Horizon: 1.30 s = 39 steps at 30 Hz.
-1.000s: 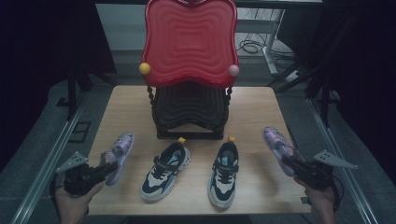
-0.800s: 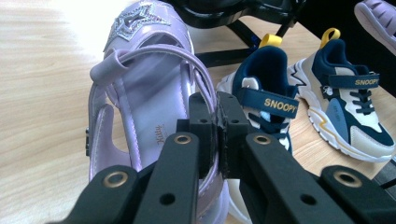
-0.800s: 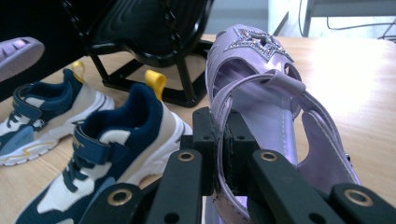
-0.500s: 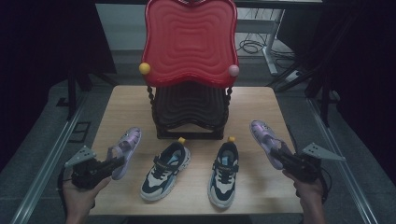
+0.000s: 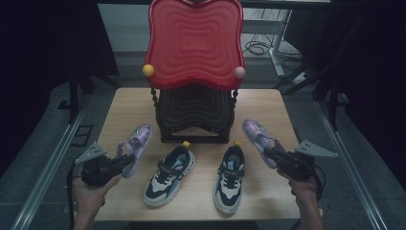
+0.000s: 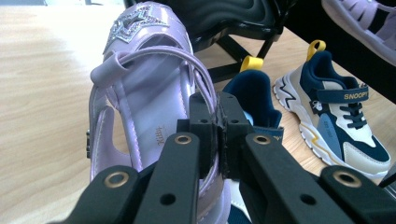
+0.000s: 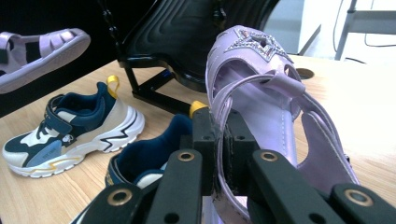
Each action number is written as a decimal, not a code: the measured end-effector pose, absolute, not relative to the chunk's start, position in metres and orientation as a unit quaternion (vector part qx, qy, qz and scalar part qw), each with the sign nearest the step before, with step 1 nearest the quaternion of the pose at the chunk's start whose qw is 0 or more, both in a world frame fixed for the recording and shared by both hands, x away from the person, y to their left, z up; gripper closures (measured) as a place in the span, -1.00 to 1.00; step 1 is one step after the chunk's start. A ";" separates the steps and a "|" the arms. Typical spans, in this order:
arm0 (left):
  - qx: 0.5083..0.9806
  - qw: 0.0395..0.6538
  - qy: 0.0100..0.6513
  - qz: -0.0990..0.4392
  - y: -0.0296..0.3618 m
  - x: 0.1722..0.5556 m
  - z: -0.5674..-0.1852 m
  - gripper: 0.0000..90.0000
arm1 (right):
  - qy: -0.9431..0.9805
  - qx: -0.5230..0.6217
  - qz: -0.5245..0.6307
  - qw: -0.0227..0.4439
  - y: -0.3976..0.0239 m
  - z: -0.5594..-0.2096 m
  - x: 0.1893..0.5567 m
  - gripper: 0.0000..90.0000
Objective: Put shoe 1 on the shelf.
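Observation:
Two lilac sandals with glittery stars are held just above the wooden table (image 5: 129, 108). My left gripper (image 5: 123, 162) is shut on the heel strap of the left sandal (image 5: 137, 143), seen close up as the sandal (image 6: 140, 88) in my left gripper (image 6: 218, 135). My right gripper (image 5: 272, 154) is shut on the heel strap of the right sandal (image 5: 255, 134), and my right gripper (image 7: 219, 140) pinches that sandal (image 7: 266, 88). Between them, two navy-and-cream sneakers (image 5: 170, 173) (image 5: 230, 178) lie on the table, toes toward me.
A black stand (image 5: 194, 110) with a big red wavy panel (image 5: 194, 43) rises at the table's middle back, with a yellow ball (image 5: 148, 70) and a pink ball (image 5: 239, 72) at its sides. Bare wood lies left and right of it. Dark floor surrounds the table.
Both grippers have carried their sandals inward and a little away from me, toward the stand. The two sneakers have not moved.

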<state>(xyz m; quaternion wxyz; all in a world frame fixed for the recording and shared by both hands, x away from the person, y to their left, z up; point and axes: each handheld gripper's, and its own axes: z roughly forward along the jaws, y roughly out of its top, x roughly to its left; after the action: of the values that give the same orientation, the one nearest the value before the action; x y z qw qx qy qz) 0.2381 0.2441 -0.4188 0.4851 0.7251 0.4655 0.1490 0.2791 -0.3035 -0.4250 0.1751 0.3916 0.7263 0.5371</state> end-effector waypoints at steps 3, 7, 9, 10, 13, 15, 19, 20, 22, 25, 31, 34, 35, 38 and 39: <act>0.726 0.490 0.458 0.151 0.240 0.239 -0.415 0.93 | 0.729 0.385 0.538 0.174 -0.298 -0.425 0.280 0.90; 0.728 0.494 0.450 0.152 0.236 0.239 -0.413 0.92 | 0.729 0.380 0.542 0.175 -0.295 -0.424 0.279 0.90; 0.732 0.494 0.445 0.149 0.234 0.240 -0.412 0.93 | 0.729 0.375 0.545 0.176 -0.292 -0.422 0.278 0.90; 0.733 0.495 0.443 0.148 0.233 0.241 -0.411 0.93 | 0.729 0.374 0.546 0.175 -0.292 -0.422 0.278 0.90; 0.735 0.497 0.437 0.144 0.228 0.242 -0.410 0.92 | 0.731 0.364 0.551 0.172 -0.287 -0.421 0.278 0.90; 0.737 0.498 0.435 0.143 0.225 0.242 -0.409 0.92 | 0.733 0.359 0.553 0.171 -0.283 -0.420 0.278 0.90; 0.738 0.503 0.429 0.137 0.221 0.241 -0.408 0.92 | 0.735 0.352 0.555 0.166 -0.276 -0.420 0.278 0.90; 0.738 0.505 0.427 0.136 0.220 0.241 -0.407 0.92 | 0.736 0.351 0.554 0.164 -0.275 -0.421 0.278 0.90; 0.738 0.507 0.424 0.136 0.218 0.242 -0.407 0.92 | 0.736 0.349 0.557 0.163 -0.273 -0.420 0.278 0.90; 0.740 0.507 0.421 0.139 0.215 0.243 -0.405 0.92 | 0.737 0.346 0.558 0.162 -0.268 -0.420 0.278 0.90; 0.738 0.508 0.422 0.137 0.213 0.244 -0.408 0.92 | 0.743 0.338 0.556 0.158 -0.259 -0.421 0.279 0.89; 0.739 0.509 0.420 0.138 0.210 0.246 -0.408 0.92 | 0.744 0.335 0.556 0.158 -0.255 -0.421 0.280 0.90; 0.739 0.509 0.418 0.138 0.209 0.246 -0.407 0.92 | 0.744 0.335 0.556 0.157 -0.254 -0.421 0.280 0.89; 0.743 0.507 0.414 0.137 0.205 0.249 -0.405 0.92 | 0.745 0.331 0.558 0.156 -0.249 -0.420 0.281 0.90; 0.745 0.506 0.413 0.137 0.204 0.250 -0.405 0.92 | 0.745 0.329 0.558 0.156 -0.248 -0.420 0.282 0.90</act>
<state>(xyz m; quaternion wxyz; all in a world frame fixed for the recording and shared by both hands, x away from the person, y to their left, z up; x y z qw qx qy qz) 0.2501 0.2039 -0.4051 0.5063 0.7446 0.4130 0.1368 0.2816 -0.2476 -0.4202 0.1561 0.3293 0.7453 0.5584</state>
